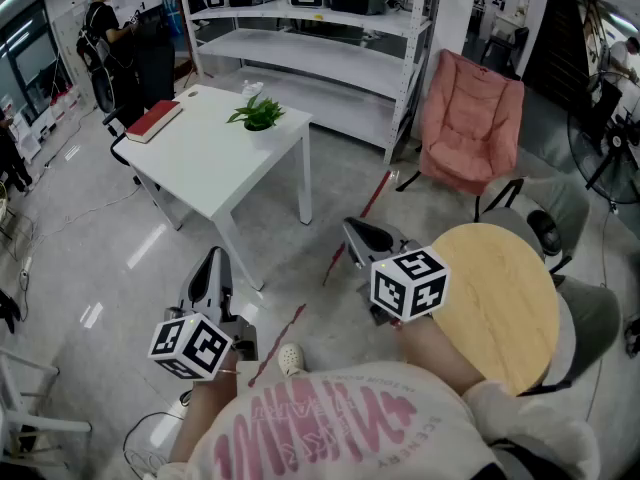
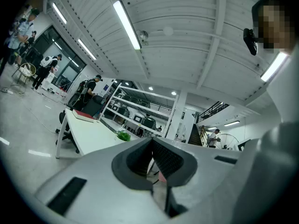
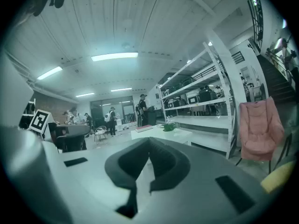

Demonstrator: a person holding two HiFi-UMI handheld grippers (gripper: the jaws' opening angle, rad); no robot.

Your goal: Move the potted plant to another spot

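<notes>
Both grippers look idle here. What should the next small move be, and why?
Probably a step toward the white table, since nothing is within reach yet. The potted plant stands on that table, well beyond the left gripper and the right gripper. Both grippers have their jaws together with nothing between them.

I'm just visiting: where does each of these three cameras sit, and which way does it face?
Head view: on the person's head, facing steeply down; shows left gripper, right gripper, shirt.
Left gripper view: on that gripper, looking along its shut jaws towards the white table.
Right gripper view: likewise, along its own shut jaws.
Shared: all three show the potted plant on that table.
</notes>
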